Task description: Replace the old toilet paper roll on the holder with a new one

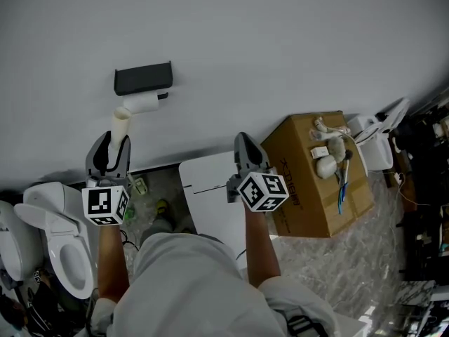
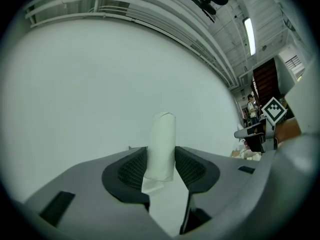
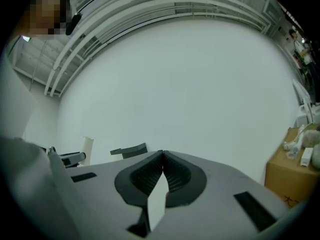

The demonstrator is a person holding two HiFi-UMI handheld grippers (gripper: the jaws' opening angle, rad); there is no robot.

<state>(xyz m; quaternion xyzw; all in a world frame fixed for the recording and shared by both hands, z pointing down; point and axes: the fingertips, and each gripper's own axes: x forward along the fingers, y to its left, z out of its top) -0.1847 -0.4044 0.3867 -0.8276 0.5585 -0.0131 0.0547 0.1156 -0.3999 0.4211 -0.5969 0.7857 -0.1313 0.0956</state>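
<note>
So we've got our left tongs [image 2: 161,156] clamped on the bare cardboard tube [image 2: 164,134], right tongs [image 3: 162,156] squeezed together, empty.

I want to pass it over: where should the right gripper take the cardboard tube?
Probably the cardboard tube's free far end, from the person's right, jaws across its width: the left gripper clamps its near end, and it juts toward the wall.

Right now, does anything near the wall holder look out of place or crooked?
Yes. A pale, nearly bare tube is off the black wall holder and stands pinched in the left gripper. A white cylinder just under the holder seems to sit slanted rather than level.
</note>
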